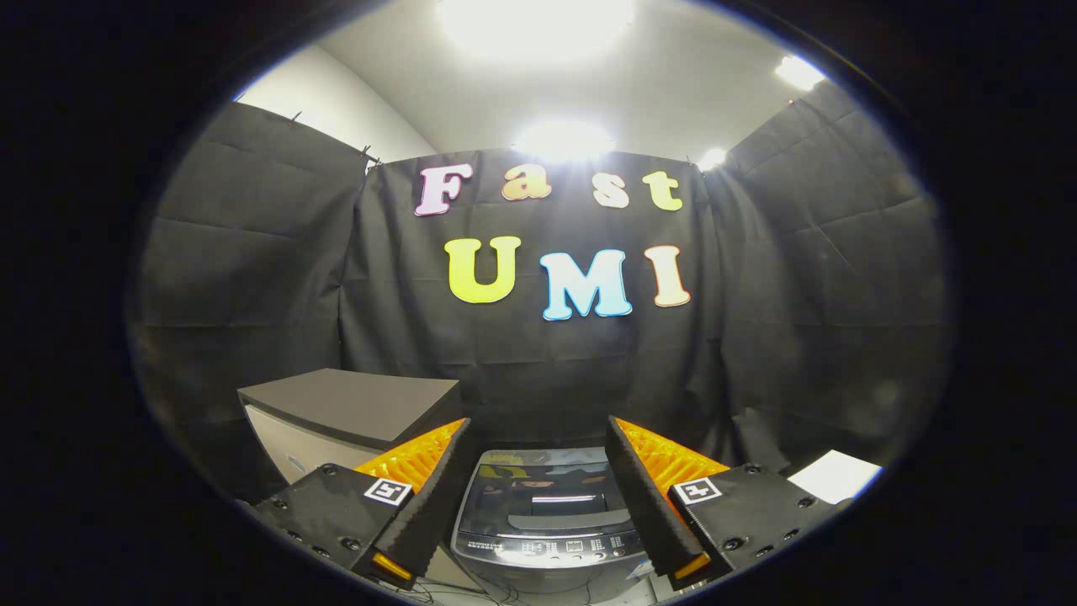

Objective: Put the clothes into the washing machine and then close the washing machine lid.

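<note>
Now the gripper (538, 438) is hovering with fingers spread wide, grasping nothing. Between them the washing machine (547, 526) is sitting, lid (547, 497) closed.

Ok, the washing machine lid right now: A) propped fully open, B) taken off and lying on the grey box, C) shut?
C: the washing machine lid lies flat and shut, seen between the open gripper fingers, which hold nothing.

Place: I see a staged recording booth, not a lived-in home.
Walls: black cloth (252, 252) pinned up on 3 sides.
Lighting: bright ceiling lights (538, 21).
Props: 1 small washing machine (547, 530), lid shut; grey cabinet (353, 412) beside it.
Gripper (538, 497): fingers spread apart, nothing between.
</note>
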The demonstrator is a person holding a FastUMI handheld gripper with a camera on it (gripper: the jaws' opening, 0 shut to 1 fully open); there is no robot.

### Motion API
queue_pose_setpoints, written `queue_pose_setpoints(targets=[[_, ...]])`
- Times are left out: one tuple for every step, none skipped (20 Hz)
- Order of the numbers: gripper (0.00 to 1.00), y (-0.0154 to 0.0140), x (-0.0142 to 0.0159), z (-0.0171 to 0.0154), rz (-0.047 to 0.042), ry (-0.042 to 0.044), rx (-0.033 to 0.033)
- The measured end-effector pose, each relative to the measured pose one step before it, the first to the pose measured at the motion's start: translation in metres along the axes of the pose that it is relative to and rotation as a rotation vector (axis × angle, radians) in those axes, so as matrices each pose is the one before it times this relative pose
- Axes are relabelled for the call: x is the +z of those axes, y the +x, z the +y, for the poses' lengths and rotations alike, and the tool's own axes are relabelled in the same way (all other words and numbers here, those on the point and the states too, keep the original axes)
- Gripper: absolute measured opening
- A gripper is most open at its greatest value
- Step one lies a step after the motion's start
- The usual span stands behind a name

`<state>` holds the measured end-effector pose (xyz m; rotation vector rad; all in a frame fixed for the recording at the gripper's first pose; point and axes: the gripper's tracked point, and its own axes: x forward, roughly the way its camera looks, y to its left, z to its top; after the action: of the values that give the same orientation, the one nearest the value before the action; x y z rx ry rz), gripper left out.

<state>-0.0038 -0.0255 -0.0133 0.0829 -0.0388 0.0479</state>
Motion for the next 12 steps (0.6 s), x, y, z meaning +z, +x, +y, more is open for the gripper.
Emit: queue_pose_setpoints(targets=[[0.97,-0.00674,0.00470,-0.00353,-0.00889,-0.00804,-0.01609],[0.97,-0.00521,0.00336,-0.00202,-0.00954,-0.00874,-0.00726],[0.97,-0.00424,0.00151,-0.00059,-0.00697,-0.01240,-0.00496],[0.97,-0.00268,-0.00186,-0.00050,0.00153,-0.01619,-0.00014],[0.97,-0.00234,-0.00078,-0.00114,-0.00011,-0.01713,-0.00177],[0.97,-0.00156,-0.00100,-0.00269,0.00064,-0.01209,-0.00267],[0.97,-0.00123,0.00012,-0.00082,-0.00333,-0.00307,-0.00098],[0.97,-0.00001,-0.00184,-0.00024,0.00578,-0.00015,-0.00010],[0.97,-0.00091,-0.00163,0.00065,0.00021,0.00472,0.00274],[0.97,0.00063,-0.00072,0.00049,0.00284,0.00576,0.00009],[0.97,0.00041,-0.00202,0.00083,0.00474,0.00776,0.00491],[0.97,0.00141,-0.00138,0.00207,0.00173,0.00398,0.00409]])
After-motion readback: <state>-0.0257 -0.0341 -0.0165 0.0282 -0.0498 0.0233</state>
